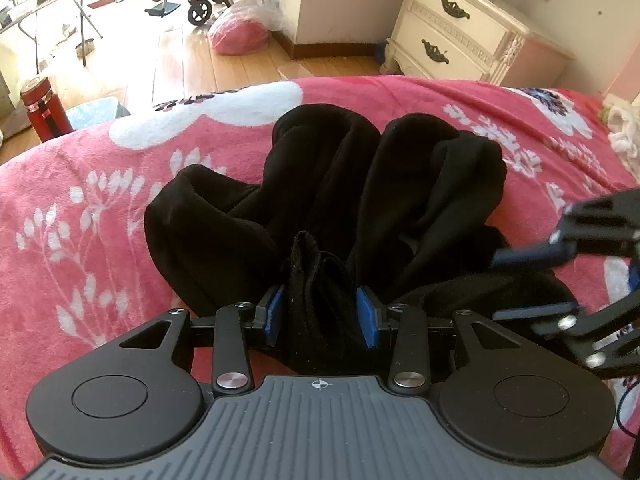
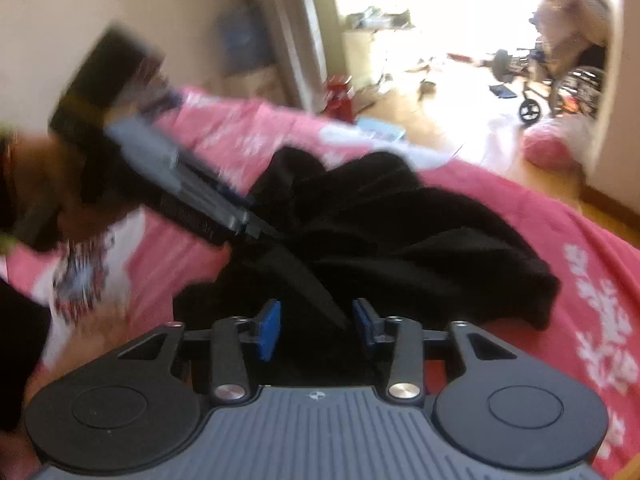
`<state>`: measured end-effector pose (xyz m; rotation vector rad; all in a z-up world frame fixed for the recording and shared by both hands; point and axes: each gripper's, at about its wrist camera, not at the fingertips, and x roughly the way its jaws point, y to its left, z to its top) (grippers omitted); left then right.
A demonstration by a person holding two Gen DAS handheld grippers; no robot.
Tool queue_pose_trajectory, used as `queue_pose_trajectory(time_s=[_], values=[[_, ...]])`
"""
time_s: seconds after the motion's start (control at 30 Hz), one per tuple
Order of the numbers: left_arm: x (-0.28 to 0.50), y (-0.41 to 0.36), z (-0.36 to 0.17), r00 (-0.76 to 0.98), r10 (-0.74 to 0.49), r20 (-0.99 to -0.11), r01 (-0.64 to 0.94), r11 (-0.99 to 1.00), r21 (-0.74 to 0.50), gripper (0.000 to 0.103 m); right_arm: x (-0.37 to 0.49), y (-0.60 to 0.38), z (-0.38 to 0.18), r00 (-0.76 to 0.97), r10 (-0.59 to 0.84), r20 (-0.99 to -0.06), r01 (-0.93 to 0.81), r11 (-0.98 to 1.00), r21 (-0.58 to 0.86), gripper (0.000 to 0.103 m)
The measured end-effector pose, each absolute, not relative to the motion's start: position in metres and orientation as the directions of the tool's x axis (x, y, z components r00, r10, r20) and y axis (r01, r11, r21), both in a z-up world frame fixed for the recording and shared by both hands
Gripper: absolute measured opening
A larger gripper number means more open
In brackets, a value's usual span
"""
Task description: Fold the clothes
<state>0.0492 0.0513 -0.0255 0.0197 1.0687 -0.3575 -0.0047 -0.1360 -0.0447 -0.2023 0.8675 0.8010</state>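
black garment (image 1: 320, 192) lies bunched in deep ridges on the pink flowered bedspread (image 1: 80, 208), well in from the bed's edges; from the left wrist view the far edge of the bed, toward the wooden floor (image 1: 192, 56) and the cream nightstand (image 1: 460, 28), lies beyond it. which kind of clothing it is cannot be told from the heap.

the left gripper (image 1: 322, 316) has a gathered tuck of the cloth standing up between its blue pads (image 1: 368, 316); the pads sit either side of the tuck and look to be pressing it, so i judge it clenched on the fabric. the right gripper (image 2: 316, 326) shows dark cloth filling the gap between its fingers, jaws set fairly wide; the view is blurred, and i cannot tell whether it pinches anything or only hovers over it.

the relation that matters: the garment runs forward and away from both tongs, its ridges fanning out from the left gripper's pinch toward the bed's far edge, so its long axis seems to lie along the left gripper's pointing line. the near hem sits at the left gripper, which is nearer; the right gripper comes in from the right side, angled across that near edge.

the cloth is crumpled, not flat, so no finished fold shows.
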Motion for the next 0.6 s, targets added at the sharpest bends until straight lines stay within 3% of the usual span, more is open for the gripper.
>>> queue_pose_trajectory(time_s=[0.03,0.13,0.4,0.6], values=[[0.050,0.052,-0.025,0.428,-0.279,-0.859,0.293,0.943,-0.160,0.039,-0.005,-0.133,-0.046,0.369,0.536,-0.760,-0.712,0.688,0.139,0.010],[0.051,0.053,-0.025,0.425,-0.285,-0.859,0.286,0.943,-0.171,0.039,-0.019,-0.135,-0.035,0.346,0.560,-0.753,-0.734,0.661,0.155,0.007],[0.047,0.056,-0.019,0.433,-0.292,-0.853,0.272,0.944,-0.186,0.040,-0.048,-0.131,-0.011,0.112,0.748,-0.654,-0.745,0.499,0.443,0.006],[0.041,0.050,-0.019,0.448,-0.271,-0.852,0.292,0.945,-0.147,0.042,-0.066,-0.094,-0.039,-0.008,0.692,-0.722,-0.765,0.461,0.449,0.009]])
